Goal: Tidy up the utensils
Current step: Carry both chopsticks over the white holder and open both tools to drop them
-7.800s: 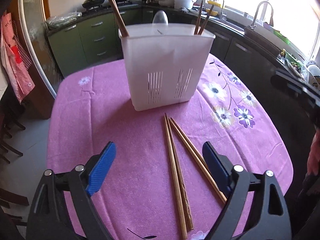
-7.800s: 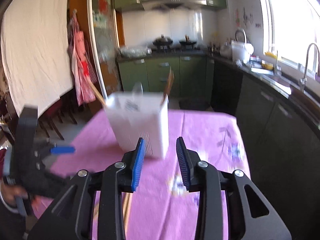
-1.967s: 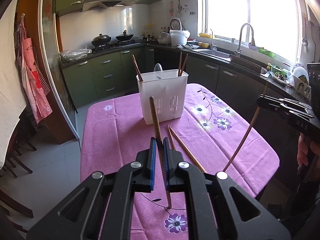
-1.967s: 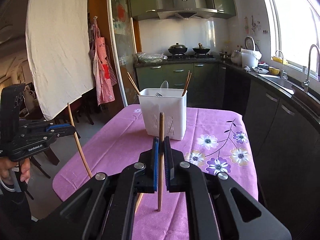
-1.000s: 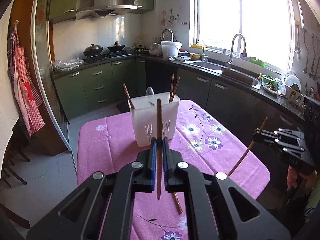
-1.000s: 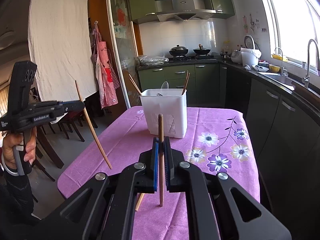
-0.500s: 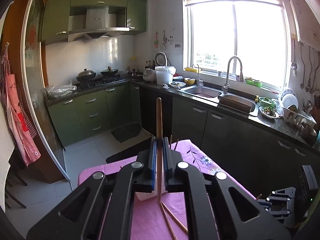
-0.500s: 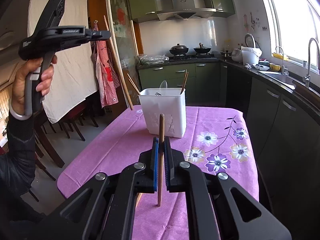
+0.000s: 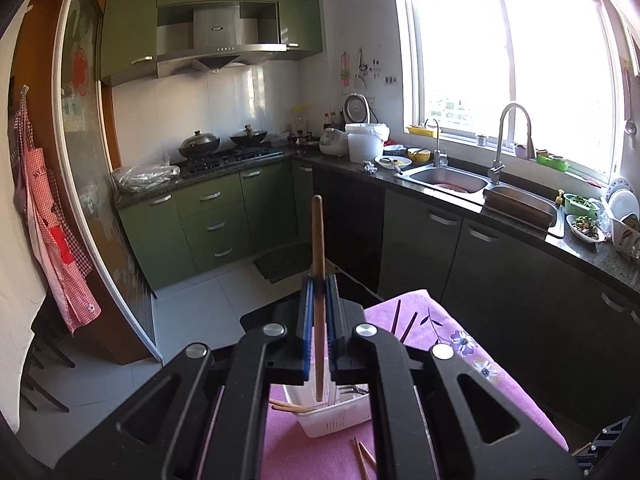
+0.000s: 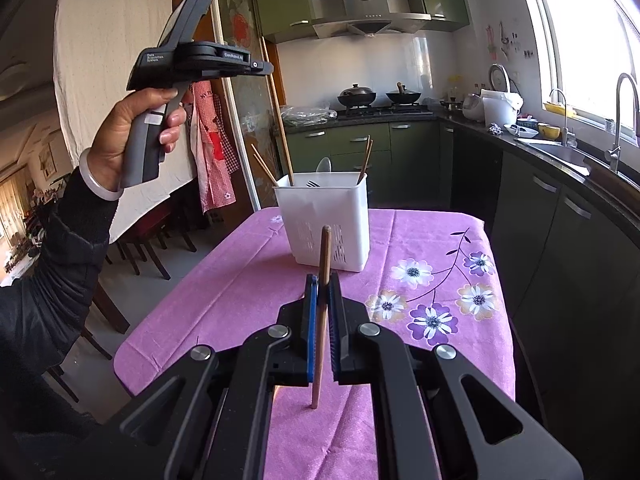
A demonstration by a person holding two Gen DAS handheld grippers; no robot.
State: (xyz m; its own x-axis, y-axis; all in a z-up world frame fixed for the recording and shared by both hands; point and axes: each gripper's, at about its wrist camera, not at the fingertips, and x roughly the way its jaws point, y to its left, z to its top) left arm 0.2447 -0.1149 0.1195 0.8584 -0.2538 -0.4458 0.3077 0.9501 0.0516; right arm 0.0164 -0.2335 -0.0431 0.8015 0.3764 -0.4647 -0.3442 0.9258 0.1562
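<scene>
My left gripper (image 9: 319,280) is shut on a wooden chopstick (image 9: 318,248) held upright; its lower tip hangs over the white utensil holder (image 9: 336,416). In the right wrist view the left gripper (image 10: 264,67) is raised high, and its chopstick (image 10: 280,124) reaches down into the holder's (image 10: 324,216) left side. My right gripper (image 10: 323,280) is shut on another upright chopstick (image 10: 323,264), above the purple tablecloth (image 10: 240,280) in front of the holder. The holder contains other chopsticks (image 10: 365,160) and a spoon (image 10: 324,166).
Two loose chopsticks (image 9: 362,456) lie on the cloth in front of the holder. Green cabinets (image 9: 208,220), a stove (image 9: 224,156) and a sink counter (image 9: 480,188) surround the table. Chairs (image 10: 140,240) stand to the left of the table.
My left gripper has risen and moved forward over the holder, lowering its chopstick tip into it. My right gripper has held still with its chopstick.
</scene>
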